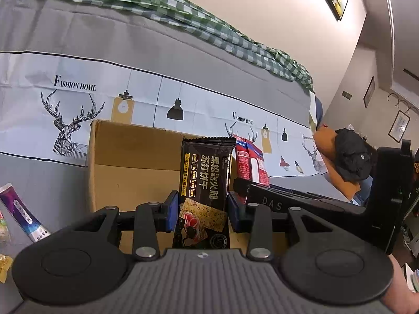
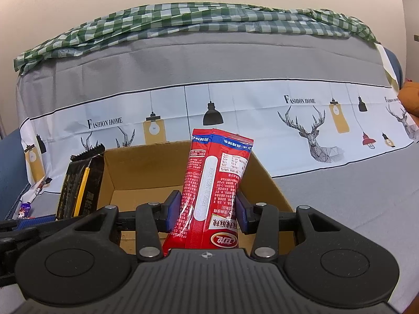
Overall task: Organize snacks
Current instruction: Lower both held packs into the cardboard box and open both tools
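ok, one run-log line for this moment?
left claw: shut on black cracker pack | right claw: shut on red snack pack | both over open cardboard box | neither released

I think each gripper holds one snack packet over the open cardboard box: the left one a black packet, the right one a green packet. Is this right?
Not quite. The right gripper holds a red packet, not a green one, as the right wrist view shows. The rest stands: the left gripper holds the black packet, both over the open cardboard box.

Your gripper bodies hide both packets' lower ends, black packet point(image 1: 204, 183) and red packet point(image 2: 212, 191); box point(image 2: 131, 178) floor mostly hidden.
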A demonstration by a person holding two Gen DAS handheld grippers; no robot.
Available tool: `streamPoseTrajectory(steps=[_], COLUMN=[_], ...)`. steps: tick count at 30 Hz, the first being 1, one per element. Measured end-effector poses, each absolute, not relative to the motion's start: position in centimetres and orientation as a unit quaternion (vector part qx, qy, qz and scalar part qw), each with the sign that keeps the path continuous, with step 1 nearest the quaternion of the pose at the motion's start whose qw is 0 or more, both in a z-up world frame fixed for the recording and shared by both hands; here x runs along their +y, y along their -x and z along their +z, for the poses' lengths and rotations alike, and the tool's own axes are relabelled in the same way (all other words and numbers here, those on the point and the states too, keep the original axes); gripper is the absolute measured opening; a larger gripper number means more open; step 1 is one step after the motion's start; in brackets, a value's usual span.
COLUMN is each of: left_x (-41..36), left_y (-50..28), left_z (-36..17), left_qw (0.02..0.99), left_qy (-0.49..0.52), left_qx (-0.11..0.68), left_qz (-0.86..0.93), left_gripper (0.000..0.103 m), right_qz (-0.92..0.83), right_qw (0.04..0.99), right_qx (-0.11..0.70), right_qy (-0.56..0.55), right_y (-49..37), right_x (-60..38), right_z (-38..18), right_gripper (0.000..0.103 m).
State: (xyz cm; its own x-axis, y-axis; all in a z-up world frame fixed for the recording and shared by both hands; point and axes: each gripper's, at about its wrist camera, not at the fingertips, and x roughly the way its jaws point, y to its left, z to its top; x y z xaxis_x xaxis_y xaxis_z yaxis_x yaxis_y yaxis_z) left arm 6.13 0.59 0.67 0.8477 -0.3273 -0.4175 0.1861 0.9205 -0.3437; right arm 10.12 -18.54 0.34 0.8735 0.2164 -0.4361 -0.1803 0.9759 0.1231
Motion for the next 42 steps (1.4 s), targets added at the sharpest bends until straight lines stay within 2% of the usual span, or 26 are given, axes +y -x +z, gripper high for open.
streamPoseTrajectory(steps=[42], left_x=[0.5], left_y=[-5.91], left_z=[0.91], left_qw=[0.951], left_qy=[0.145], left_qx=[0.232], left_qz=[-0.142], left_gripper=[0.043], right_qz=[0.106], right_qw=[0.967], right_qx=[0.23], right_qy=[-0.028], right_y=[-10.22], right_x=[-18.2], right_z=[0.1], right_gripper=[0.045])
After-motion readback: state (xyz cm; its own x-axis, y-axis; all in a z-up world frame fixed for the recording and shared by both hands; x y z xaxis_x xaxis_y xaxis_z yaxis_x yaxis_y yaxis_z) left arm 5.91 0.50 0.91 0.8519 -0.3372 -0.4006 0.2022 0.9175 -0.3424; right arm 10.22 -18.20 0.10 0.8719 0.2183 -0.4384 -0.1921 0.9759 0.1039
